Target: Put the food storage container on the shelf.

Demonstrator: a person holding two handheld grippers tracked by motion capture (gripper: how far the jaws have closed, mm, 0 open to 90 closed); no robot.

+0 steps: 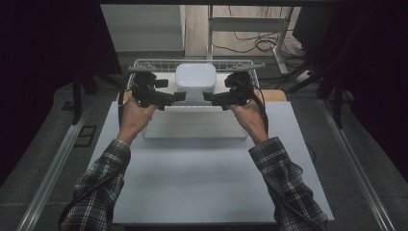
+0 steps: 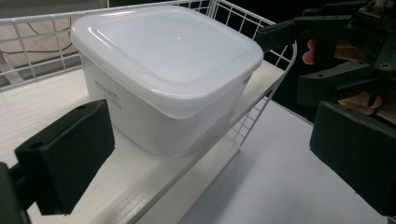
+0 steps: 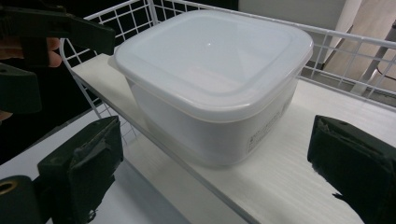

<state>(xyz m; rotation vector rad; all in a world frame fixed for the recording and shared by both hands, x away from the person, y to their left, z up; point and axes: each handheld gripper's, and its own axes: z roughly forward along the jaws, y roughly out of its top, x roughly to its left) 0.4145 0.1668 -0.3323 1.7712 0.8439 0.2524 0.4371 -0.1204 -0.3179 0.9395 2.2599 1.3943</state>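
1. Resting on the white wooden shelf board (image 1: 192,107) of a wire basket (image 1: 159,63), a white lidded plastic container (image 1: 195,78) is seen at the far middle of the grey table (image 1: 202,178) in the high view.
2. The left gripper (image 1: 179,96) is held at the container's left side, with its jaws spread wide and nothing pinched; in the left gripper view the container (image 2: 163,74) stands between and beyond the two black jaws, untouched by them.
3. The right gripper (image 1: 210,96) is held at the container's right side, likewise with jaws spread wide and nothing pinched; in the right gripper view the container (image 3: 210,79) is seen ahead of the jaws, clear of both pads.
4. The container's lid (image 2: 163,44) is seated squarely and closed, and a small printed label (image 3: 266,128) is visible on one side wall.
5. The container is placed near the front edge of the shelf board (image 3: 289,182), just behind the wire rim (image 2: 261,107), and stands upright.
6. Both grippers are gripped by hands emerging from plaid sleeves (image 1: 284,178), and each is pointed inward toward the other across the container's front.
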